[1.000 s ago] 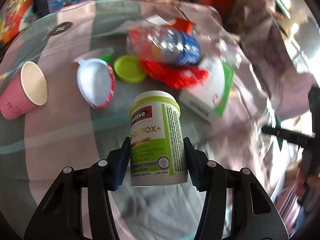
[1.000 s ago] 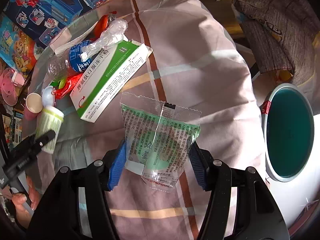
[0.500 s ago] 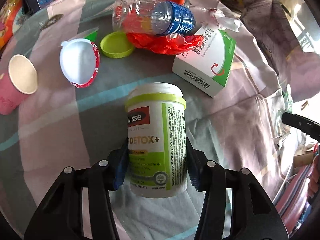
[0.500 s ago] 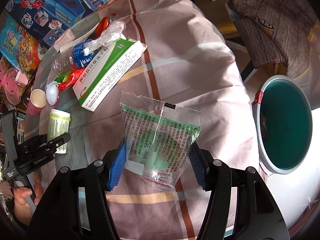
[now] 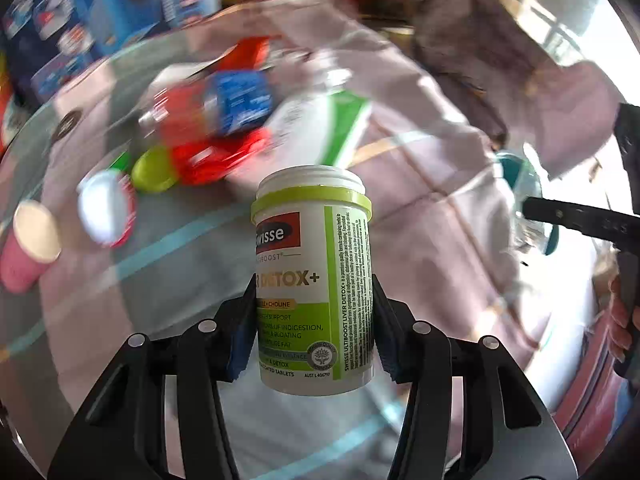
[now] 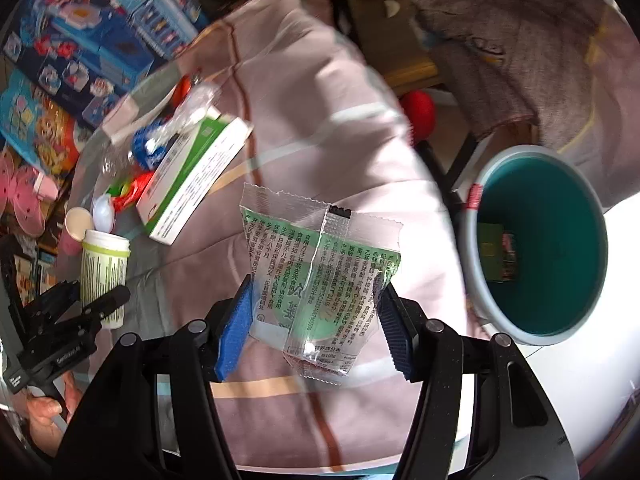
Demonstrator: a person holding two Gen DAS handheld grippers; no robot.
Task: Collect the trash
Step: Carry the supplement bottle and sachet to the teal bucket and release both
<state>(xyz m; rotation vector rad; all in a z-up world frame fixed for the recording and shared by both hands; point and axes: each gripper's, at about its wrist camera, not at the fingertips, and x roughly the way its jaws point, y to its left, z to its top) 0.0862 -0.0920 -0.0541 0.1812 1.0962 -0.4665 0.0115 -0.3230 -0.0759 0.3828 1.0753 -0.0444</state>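
Both tongs have swung nearer the teal bin (image 6: pixel 536 240): left tongs (image 5: pixel 314 320) pinching the supplement bottle (image 5: pixel 312 280), right tongs (image 6: pixel 316 316) pinching the clear wrapper (image 6: pixel 320 280); dropping probably comes next.

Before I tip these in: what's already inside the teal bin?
The teal bin holds one dark green, boxy packet against its inner wall. The rest of the inside looks bare; the near rim hides the part just beneath it.

Trash on our table, bin to the right.
We see the box (image 6: pixel 196 178) left, a cup (image 6: pixel 78 224) farther left, the bin (image 6: pixel 536 240) right, off the table (image 6: pixel 320 120).
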